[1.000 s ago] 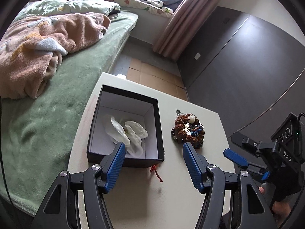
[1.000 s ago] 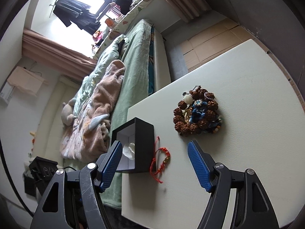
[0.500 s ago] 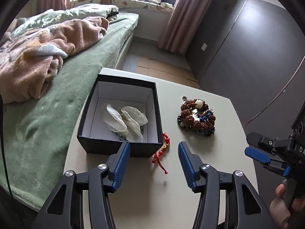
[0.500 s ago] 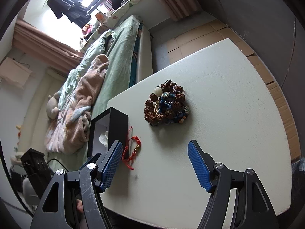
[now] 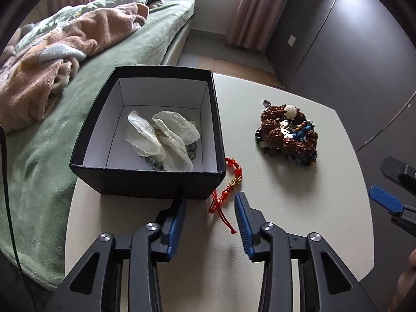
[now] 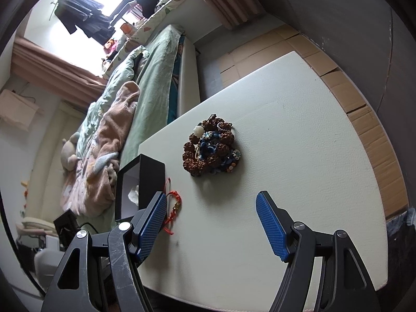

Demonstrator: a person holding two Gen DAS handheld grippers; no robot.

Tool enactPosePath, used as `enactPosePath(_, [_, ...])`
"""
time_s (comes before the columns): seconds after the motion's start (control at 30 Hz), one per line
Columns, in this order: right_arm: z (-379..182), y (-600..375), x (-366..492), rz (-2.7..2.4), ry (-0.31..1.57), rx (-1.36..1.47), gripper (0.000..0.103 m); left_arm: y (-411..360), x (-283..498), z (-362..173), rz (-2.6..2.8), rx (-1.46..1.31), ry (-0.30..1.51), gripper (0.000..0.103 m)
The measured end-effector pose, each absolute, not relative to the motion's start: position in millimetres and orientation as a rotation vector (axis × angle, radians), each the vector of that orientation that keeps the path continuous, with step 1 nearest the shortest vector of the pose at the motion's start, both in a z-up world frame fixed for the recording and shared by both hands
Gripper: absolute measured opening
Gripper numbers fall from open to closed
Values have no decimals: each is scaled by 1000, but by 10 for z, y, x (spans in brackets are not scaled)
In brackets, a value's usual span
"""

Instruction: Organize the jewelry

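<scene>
A red beaded bracelet [image 5: 232, 182] with a red cord tail lies on the pale table [image 5: 299, 208], against the right front corner of a black open box [image 5: 145, 179]. The box has a white inside and holds white pouches [image 5: 163, 135] over some beads. My left gripper [image 5: 210, 205] hovers low over the cord end; its jaws are closing, with the cord between the pads but untouched. A heap of brown, blue and white beaded jewelry [image 5: 287, 134] sits further right. My right gripper [image 6: 212, 205] stands open above bare table, short of the jewelry heap [image 6: 210, 148] and right of the bracelet [image 6: 174, 208].
A bed [image 5: 85, 78] with a green cover and a pink blanket [image 5: 52, 59] runs along the table's left side. Dark cabinet doors [image 5: 325, 31] stand beyond the table. Cardboard [image 6: 364, 98] covers the floor by the far edge.
My left gripper has sunk toward the table and come in over the red bracelet while its jaws narrowed. The right gripper drifted a little across the table, its jaws unchanged.
</scene>
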State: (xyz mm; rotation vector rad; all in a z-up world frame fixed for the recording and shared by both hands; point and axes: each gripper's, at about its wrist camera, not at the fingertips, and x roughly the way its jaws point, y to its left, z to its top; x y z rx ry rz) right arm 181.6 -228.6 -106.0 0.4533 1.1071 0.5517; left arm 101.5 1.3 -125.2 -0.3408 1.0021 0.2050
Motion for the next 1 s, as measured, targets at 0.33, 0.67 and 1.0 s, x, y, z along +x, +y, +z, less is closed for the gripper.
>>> enactPosePath(0.33, [-1152, -2264, 1873, 541, 1114, 468, 72, -56, 965, -1235, 156, -344, 983, 1])
enactPosePath(0.67, [-1157, -2246, 1995, 546, 1047, 569, 63, 31, 870, -726, 32, -459, 803, 1])
enactPosePath(1.0, [-1175, -2055, 2162, 570, 1036, 612, 46, 302, 844, -434, -9, -548, 690, 1])
